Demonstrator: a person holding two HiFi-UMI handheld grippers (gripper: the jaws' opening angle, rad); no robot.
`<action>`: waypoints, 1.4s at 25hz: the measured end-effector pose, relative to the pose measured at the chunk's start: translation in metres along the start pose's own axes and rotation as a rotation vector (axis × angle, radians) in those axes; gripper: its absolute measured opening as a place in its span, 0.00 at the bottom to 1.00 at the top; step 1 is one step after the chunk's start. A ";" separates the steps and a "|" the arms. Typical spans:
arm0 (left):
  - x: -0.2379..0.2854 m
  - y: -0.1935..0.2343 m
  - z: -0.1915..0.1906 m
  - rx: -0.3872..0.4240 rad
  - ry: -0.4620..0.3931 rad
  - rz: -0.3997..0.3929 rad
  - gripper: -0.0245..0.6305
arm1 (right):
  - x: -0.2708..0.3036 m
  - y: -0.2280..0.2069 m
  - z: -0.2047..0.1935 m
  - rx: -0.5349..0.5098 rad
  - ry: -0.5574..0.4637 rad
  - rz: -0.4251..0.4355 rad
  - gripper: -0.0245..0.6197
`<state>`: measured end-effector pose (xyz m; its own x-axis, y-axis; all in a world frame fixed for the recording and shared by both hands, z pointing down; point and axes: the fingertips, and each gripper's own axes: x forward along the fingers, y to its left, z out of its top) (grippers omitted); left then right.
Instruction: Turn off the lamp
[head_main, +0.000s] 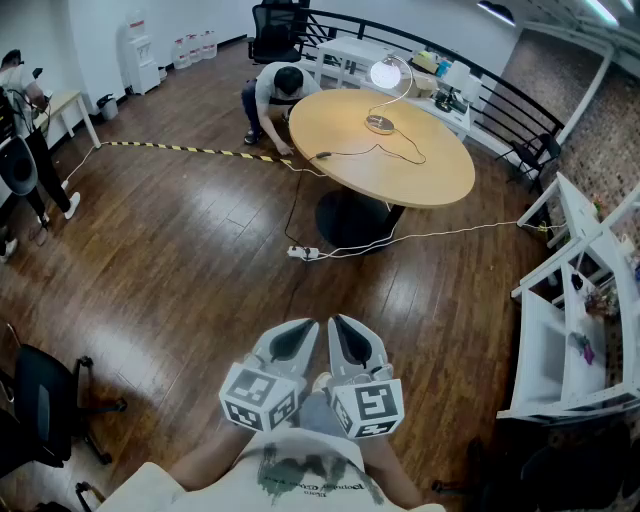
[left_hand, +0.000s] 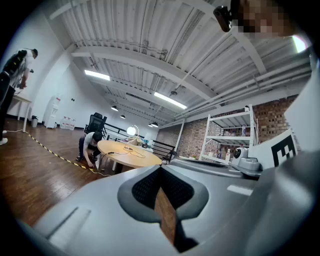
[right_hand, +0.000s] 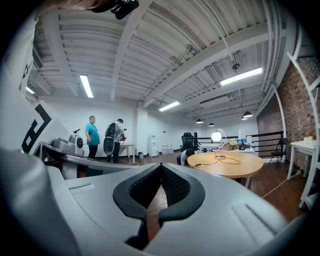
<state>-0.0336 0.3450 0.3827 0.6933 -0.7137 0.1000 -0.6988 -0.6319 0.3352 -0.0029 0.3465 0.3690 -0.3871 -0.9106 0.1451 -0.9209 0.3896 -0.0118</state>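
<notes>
The lamp (head_main: 385, 73) glows, a round lit head on a thin curved neck with a disc base (head_main: 380, 124), on the far side of a round wooden table (head_main: 440, 170). It also shows small and lit in the left gripper view as the lamp (left_hand: 132, 131) and in the right gripper view as the lamp (right_hand: 216, 136). My left gripper (head_main: 300, 328) and right gripper (head_main: 345, 325) hang side by side close to my body, far from the table. Both are shut with nothing between the jaws: left gripper (left_hand: 161, 172), right gripper (right_hand: 161, 167).
A person (head_main: 275, 90) crouches by the table's far left edge. Cables run off the table to a power strip (head_main: 303, 253) on the wooden floor. White shelving (head_main: 570, 330) stands at the right, an office chair (head_main: 40, 410) at the lower left, striped tape (head_main: 190, 150) crosses the floor.
</notes>
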 end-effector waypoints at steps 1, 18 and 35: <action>0.003 0.002 0.000 0.001 0.001 0.002 0.04 | 0.003 -0.004 0.000 0.002 -0.002 -0.002 0.04; 0.126 0.043 0.026 0.033 0.031 0.051 0.04 | 0.091 -0.099 0.012 0.024 -0.021 0.019 0.04; 0.267 0.054 0.041 0.112 0.044 0.139 0.04 | 0.159 -0.208 0.026 -0.002 -0.042 0.056 0.04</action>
<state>0.1070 0.1083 0.3893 0.5937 -0.7844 0.1796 -0.8022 -0.5594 0.2087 0.1261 0.1171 0.3691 -0.4400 -0.8921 0.1027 -0.8975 0.4407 -0.0165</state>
